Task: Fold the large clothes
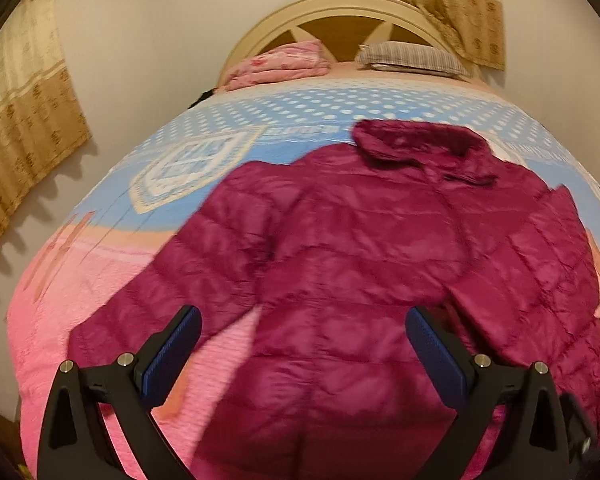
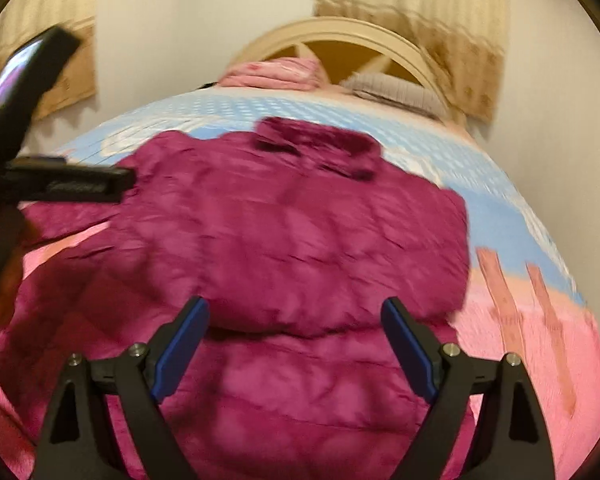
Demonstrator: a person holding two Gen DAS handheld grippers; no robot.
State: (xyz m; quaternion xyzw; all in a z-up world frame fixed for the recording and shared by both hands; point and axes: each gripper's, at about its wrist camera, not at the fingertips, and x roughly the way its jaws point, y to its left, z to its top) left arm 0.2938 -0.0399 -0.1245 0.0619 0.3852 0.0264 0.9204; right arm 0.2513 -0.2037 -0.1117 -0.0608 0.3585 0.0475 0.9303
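Magenta quilted puffer jacket lies spread back-up on pink-and-blue patterned bed, collar toward headboard, sleeves angled out, flat for folding. Left claw and right claw hover over hem, jaws wide apart, gripping nothing.

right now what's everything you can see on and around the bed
jacket: 1, magenta quilted, spread across the bed, collar toward the headboard
bedspread: 1, blue with white dots at the far end, pink at the near end, under the jacket
folded blanket: 1, pink, far left by the headboard
pillow: 1, striped grey, far right by the headboard
headboard: 1, cream arched frame with brown panels, against the wall
curtains: 2, tan patterned, left wall and behind the headboard
left claw: 1, black with blue pads, open over the jacket hem
right claw: 1, black with blue pads, open over the jacket
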